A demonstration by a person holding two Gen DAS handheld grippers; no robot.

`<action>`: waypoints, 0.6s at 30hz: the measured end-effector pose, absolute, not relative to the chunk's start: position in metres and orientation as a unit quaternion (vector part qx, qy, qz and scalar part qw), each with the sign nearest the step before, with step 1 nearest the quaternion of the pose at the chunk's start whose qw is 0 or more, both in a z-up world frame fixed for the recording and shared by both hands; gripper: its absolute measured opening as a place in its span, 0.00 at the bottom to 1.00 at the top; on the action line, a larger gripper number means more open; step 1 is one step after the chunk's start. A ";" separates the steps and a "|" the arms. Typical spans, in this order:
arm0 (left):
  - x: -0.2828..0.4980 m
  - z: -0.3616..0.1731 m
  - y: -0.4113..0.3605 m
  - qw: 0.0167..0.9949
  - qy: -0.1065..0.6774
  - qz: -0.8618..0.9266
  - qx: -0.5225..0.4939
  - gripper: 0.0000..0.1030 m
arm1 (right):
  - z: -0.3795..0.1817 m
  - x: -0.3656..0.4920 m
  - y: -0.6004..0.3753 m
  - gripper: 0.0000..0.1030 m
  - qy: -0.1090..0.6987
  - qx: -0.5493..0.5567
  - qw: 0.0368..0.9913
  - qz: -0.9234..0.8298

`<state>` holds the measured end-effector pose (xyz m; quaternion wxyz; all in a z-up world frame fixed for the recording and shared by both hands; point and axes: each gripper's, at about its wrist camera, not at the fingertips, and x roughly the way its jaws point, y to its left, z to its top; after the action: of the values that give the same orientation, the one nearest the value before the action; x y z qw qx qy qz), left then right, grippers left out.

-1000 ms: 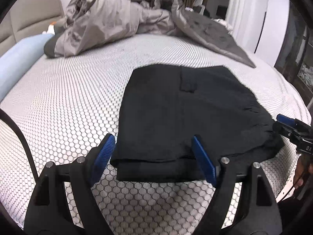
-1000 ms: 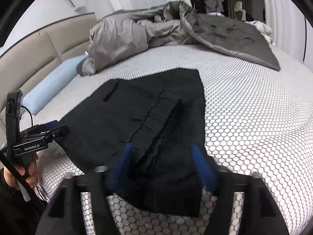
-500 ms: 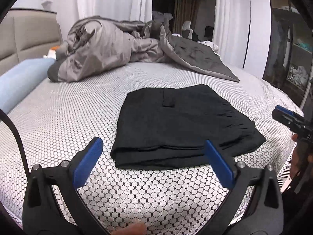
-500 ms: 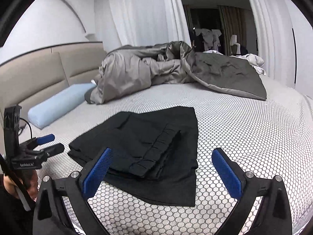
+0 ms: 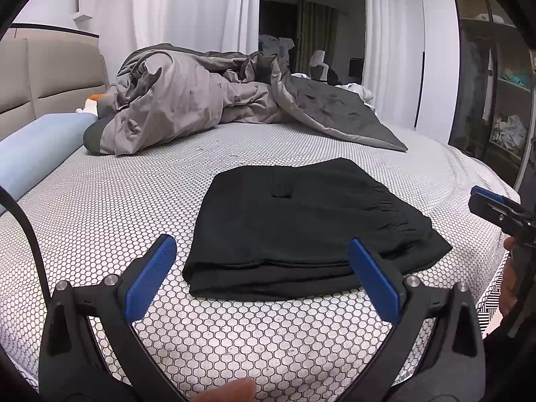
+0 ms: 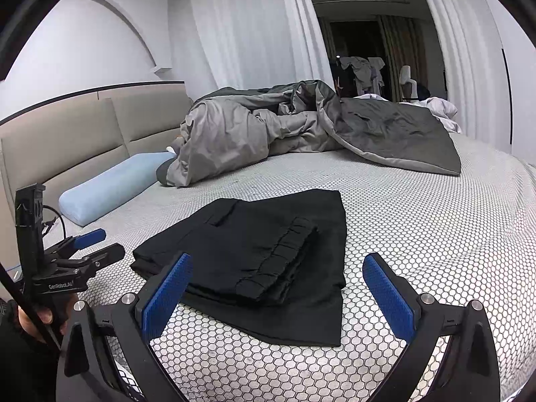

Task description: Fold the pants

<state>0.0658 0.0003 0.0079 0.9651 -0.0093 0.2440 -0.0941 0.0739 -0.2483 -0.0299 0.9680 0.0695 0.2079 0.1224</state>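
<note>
One pair of black pants [image 5: 301,227], folded into a compact stack, lies on the honeycomb-patterned bed [image 5: 100,207]; likely soft, light and limp, best gripped at the layered near edge. Left gripper [image 5: 261,278] and right gripper [image 6: 278,291] both gape wide, empty, clear of the cloth.

Blk pants [image 5: 301,227], honeycomb-print sheet [image 5: 117,207]

Only one piece of writing is showing. In the right wrist view, at the lower left of the frame, small white lettering is sitting on the black body of the left gripper [image 6: 97,244], reading roughly "GenRobot.AI"; the letters are tiny and slightly blurred. Nothing else in either view is carrying legible text, numbers or signs.
</note>
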 end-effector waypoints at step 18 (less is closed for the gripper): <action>0.071 0.006 0.005 0.966 0.244 -0.081 -0.014 0.99 | -0.031 0.073 -0.234 1.00 0.214 0.042 0.967 0.128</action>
<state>0.0711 0.0048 0.0063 0.9663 -0.0144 0.2442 -0.0806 0.0727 -0.2341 -0.0309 0.9674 0.0423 0.2143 0.1285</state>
